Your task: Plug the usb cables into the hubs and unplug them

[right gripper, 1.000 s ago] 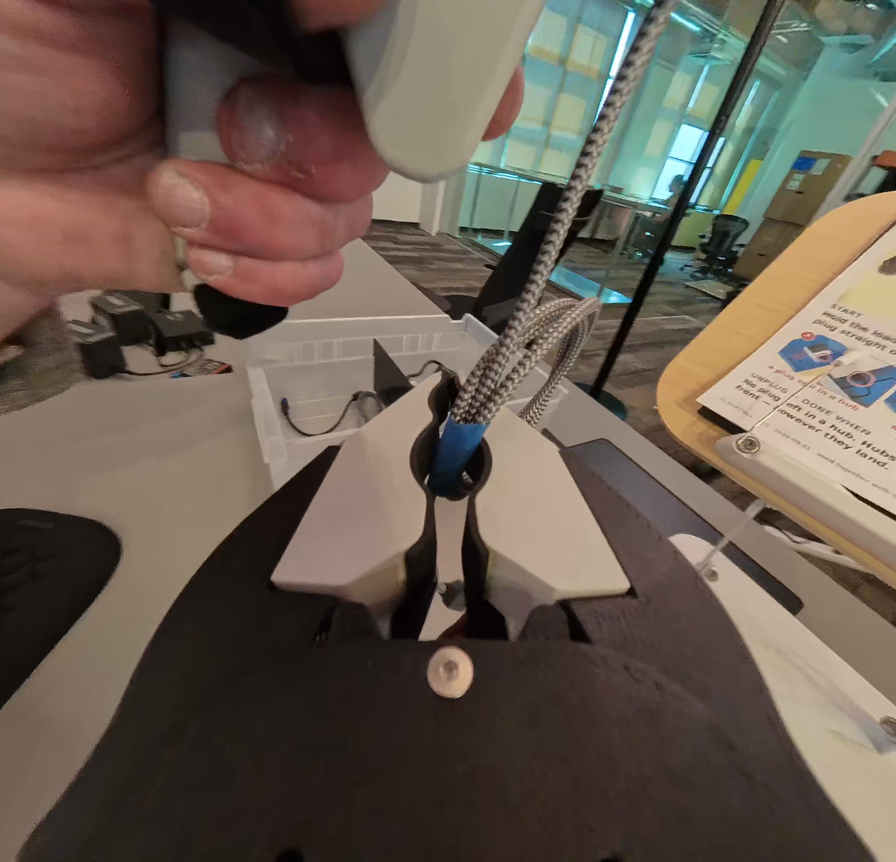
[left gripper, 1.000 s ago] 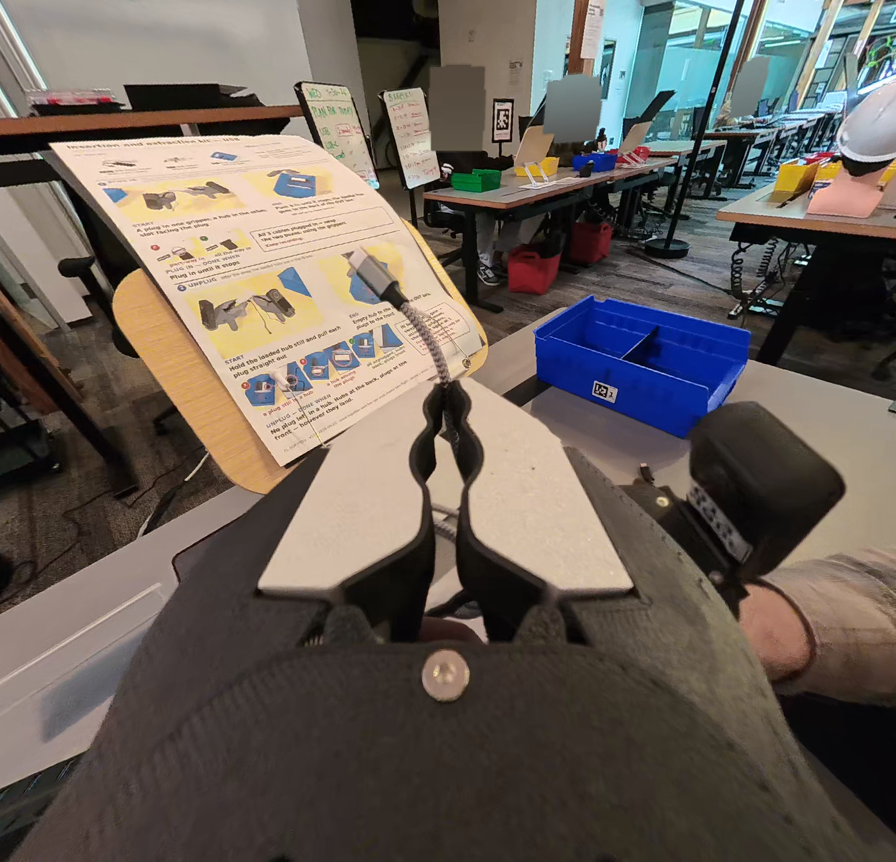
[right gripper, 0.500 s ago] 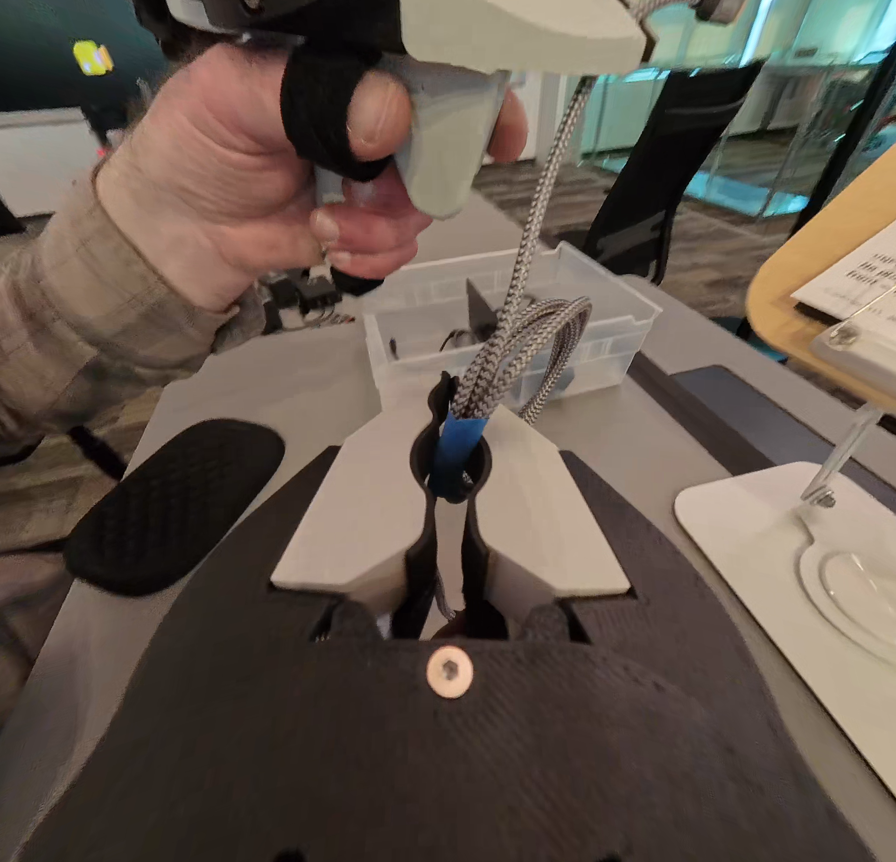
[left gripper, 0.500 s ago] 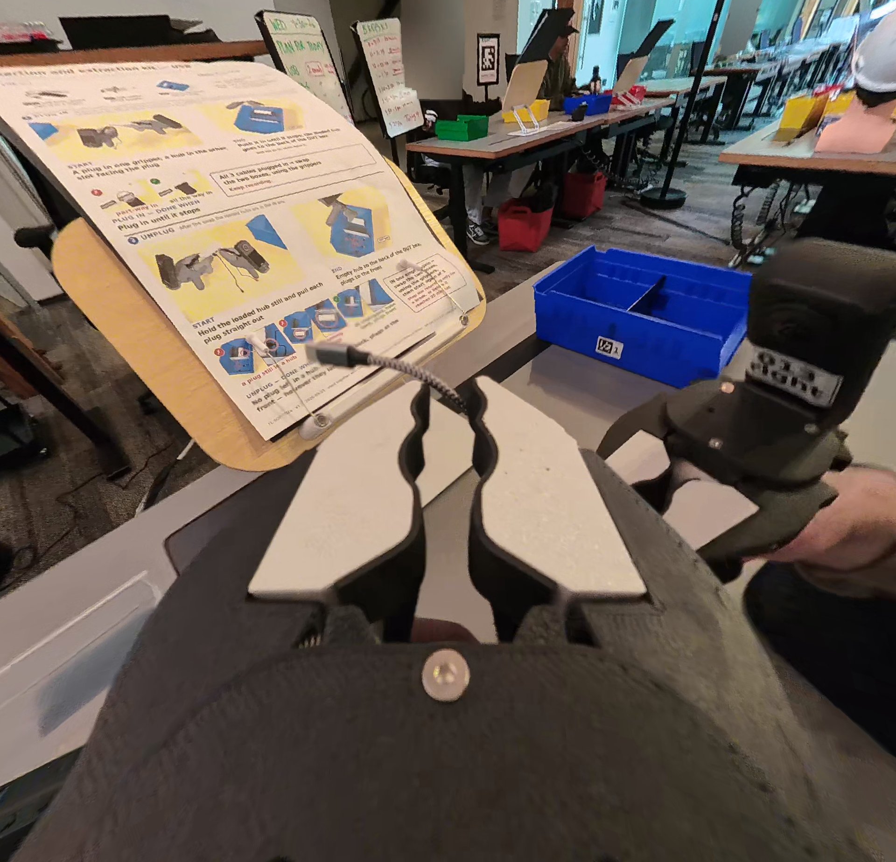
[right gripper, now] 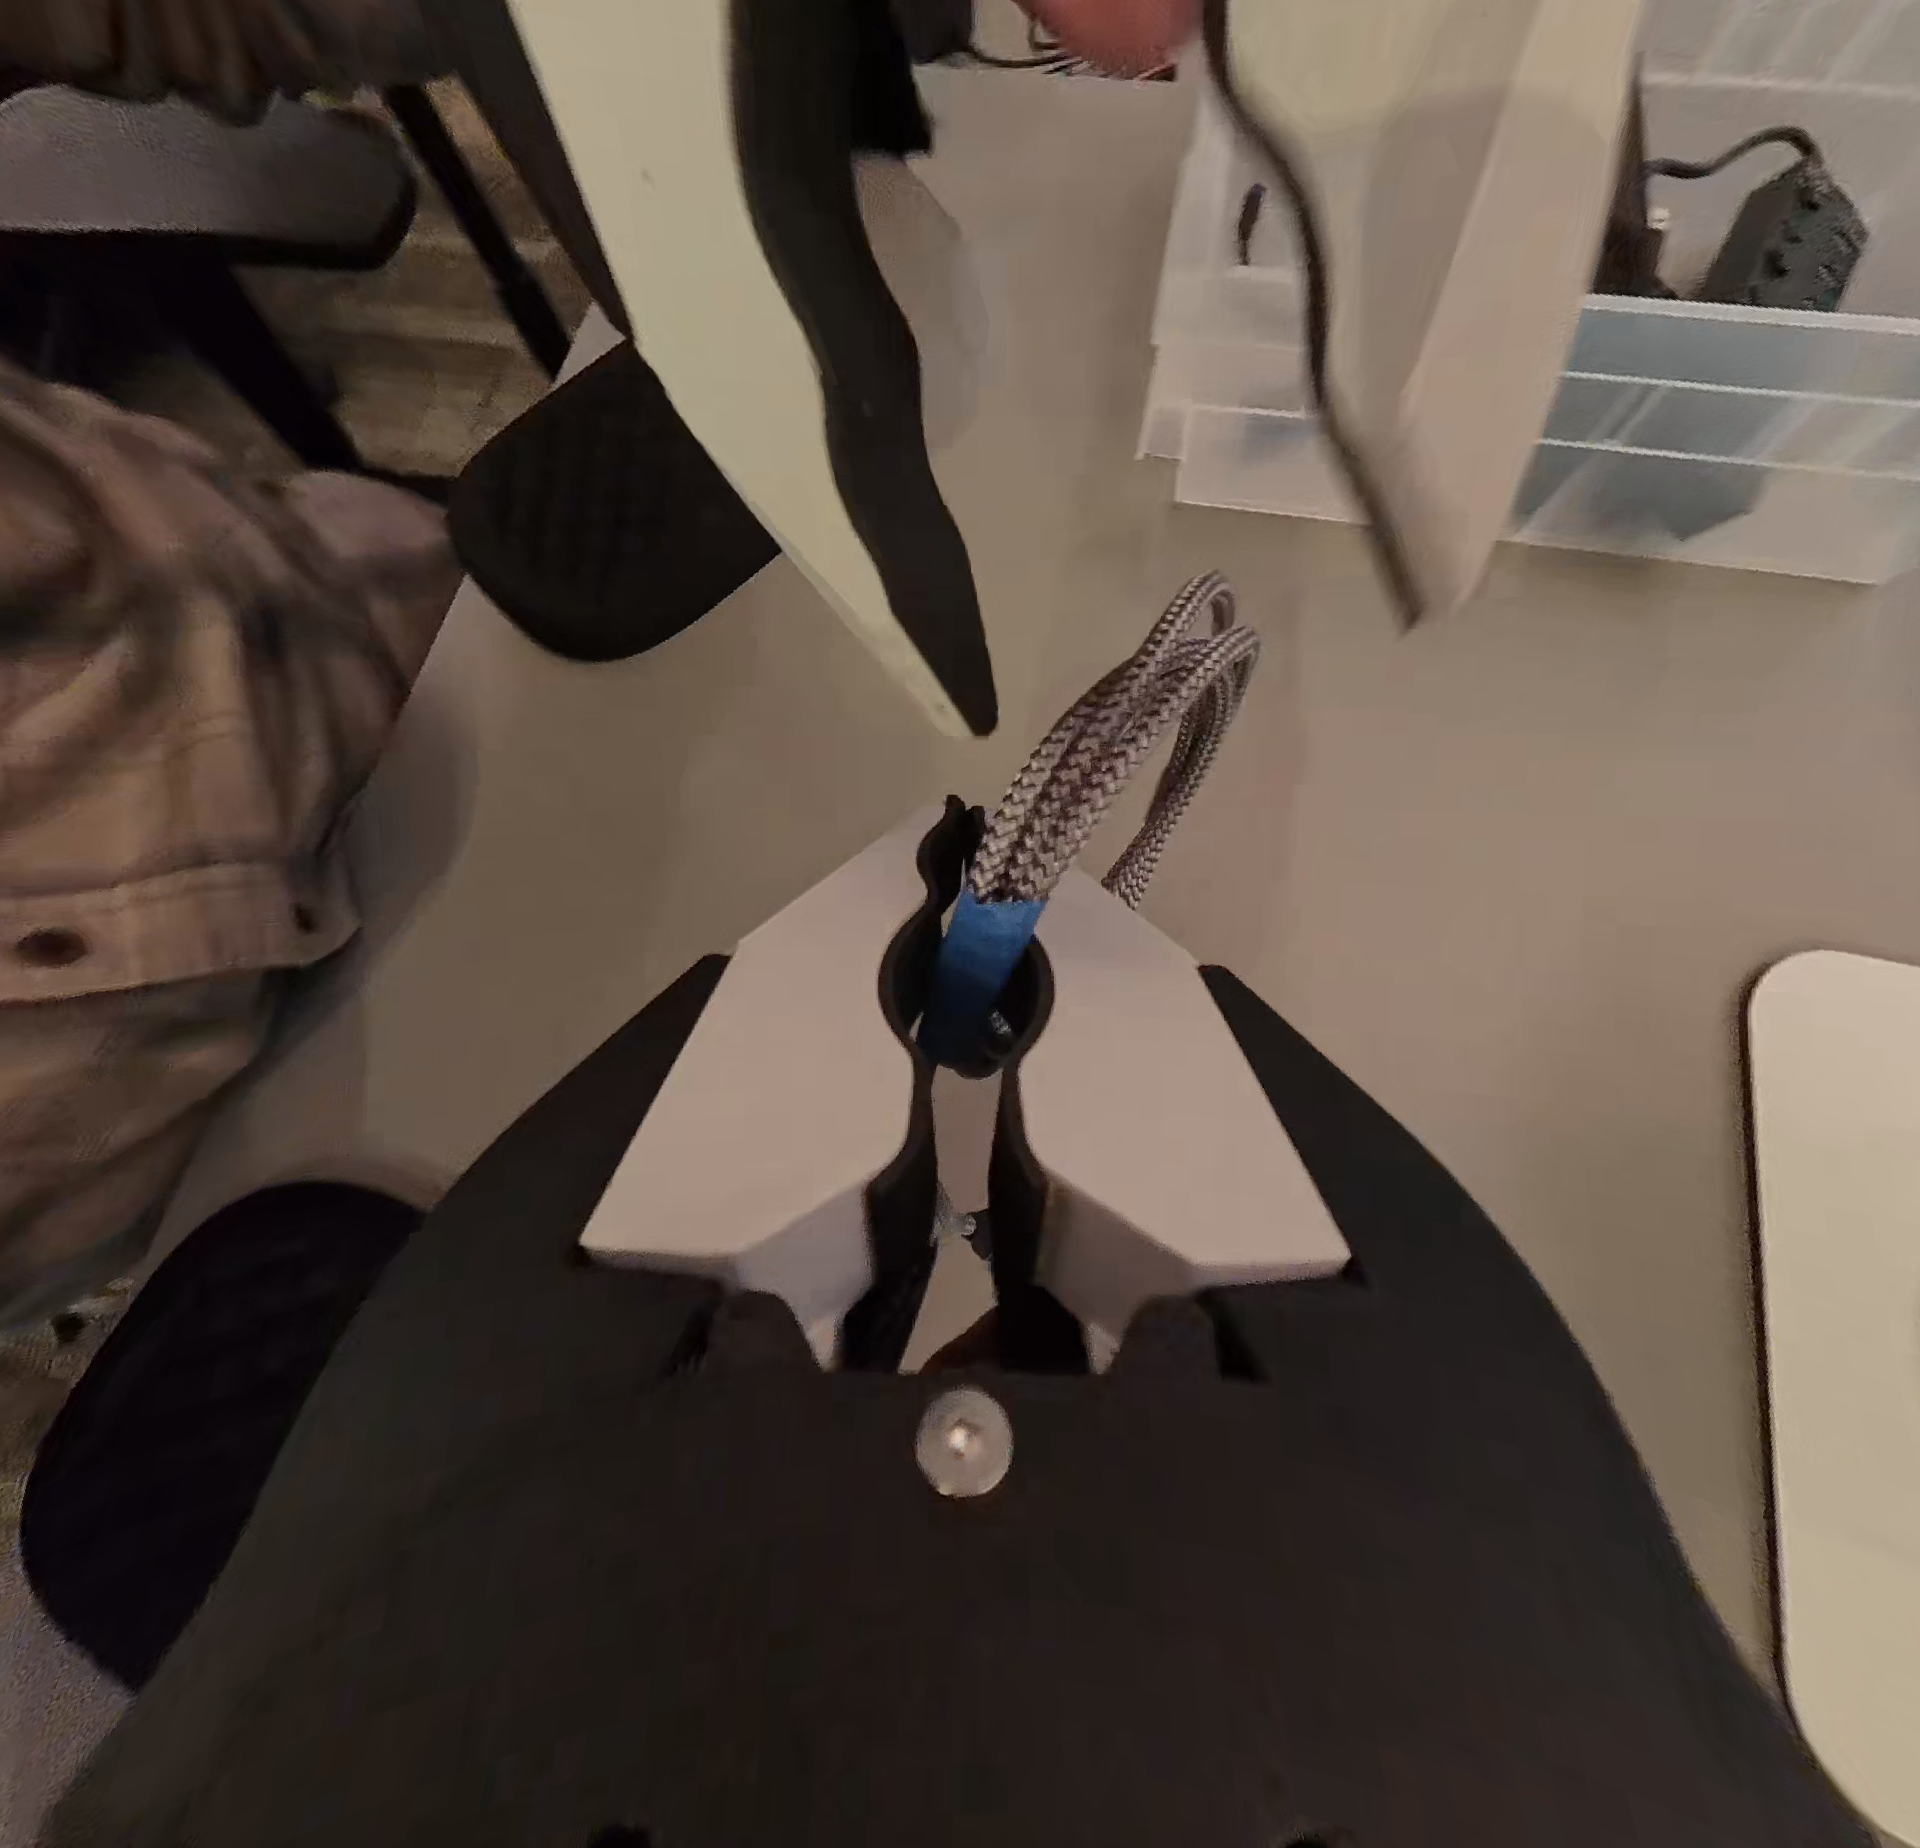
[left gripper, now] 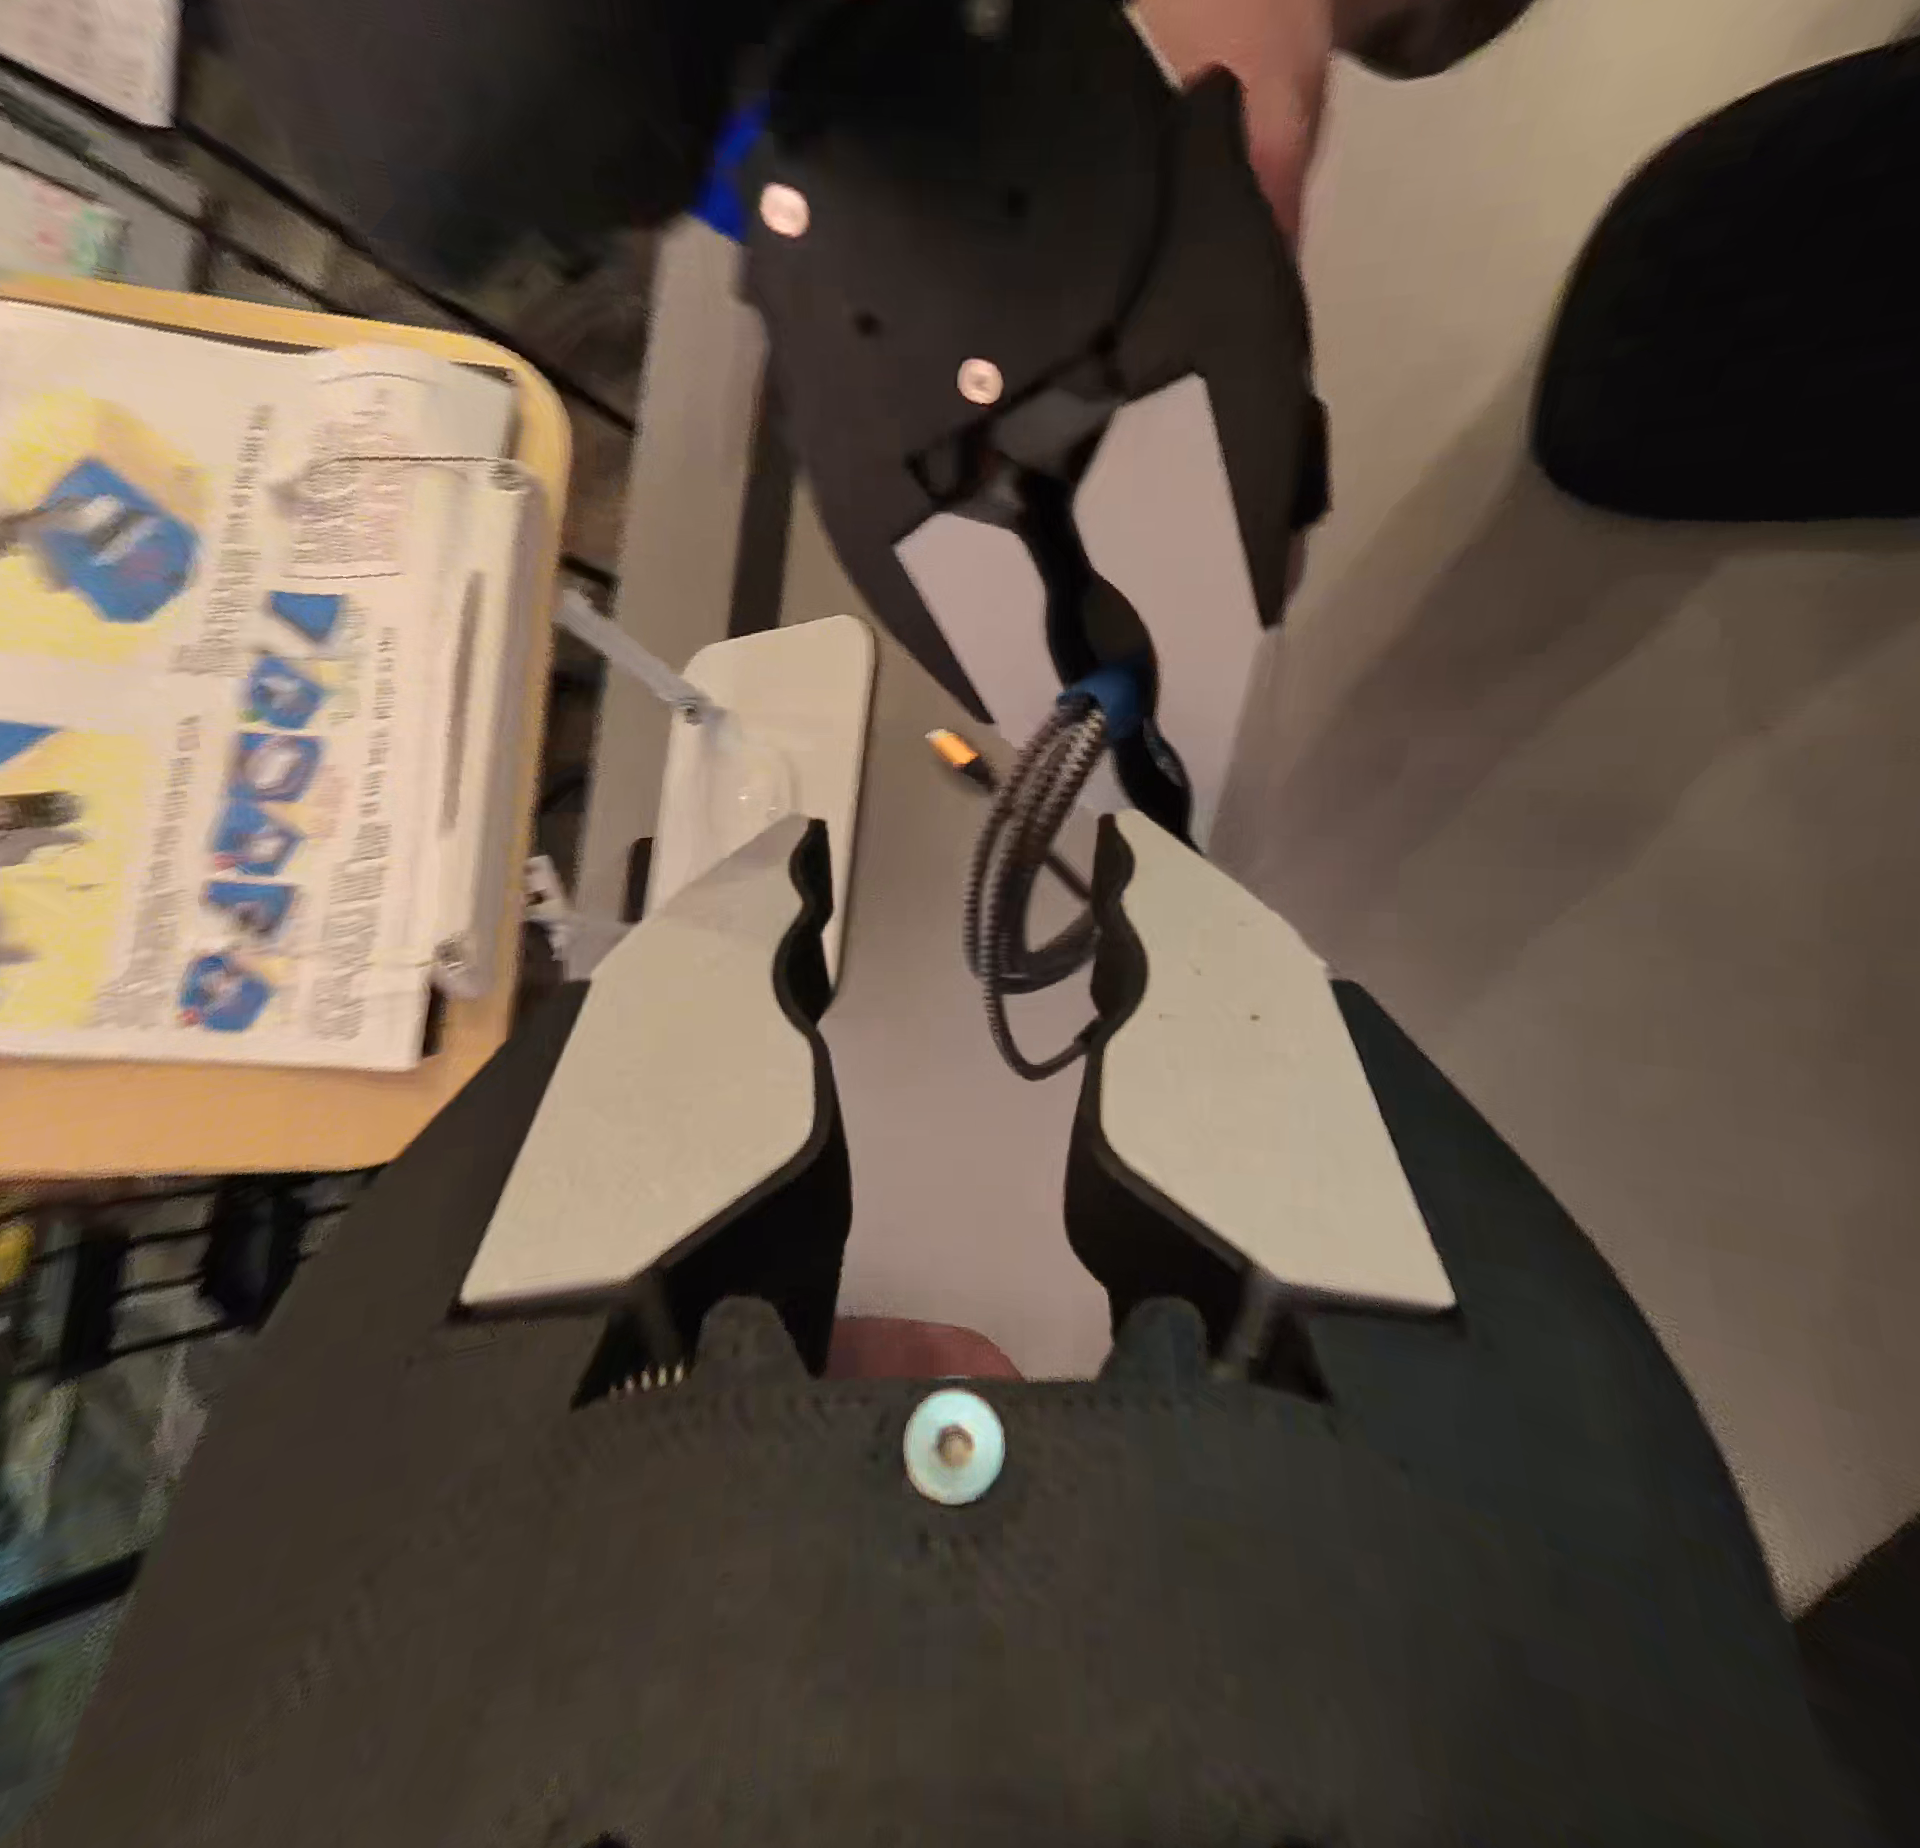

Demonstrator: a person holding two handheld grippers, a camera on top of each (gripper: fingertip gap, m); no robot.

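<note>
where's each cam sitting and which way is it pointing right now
Left wrist view: on the left gripper, open, looking down at the grey table toward the right gripper; a bit of hand shows.
Right wrist view: on the right gripper, shut on the braided cable bundle, facing the clear bin; a plaid sleeve shows.
Shared: both grippers, the bundle, the table.

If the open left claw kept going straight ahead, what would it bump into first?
Probably the braided cable bundle hanging from the right claw, just ahead between the left claw's tips. Depth is unclear; it might reach the grey table instead.
</note>
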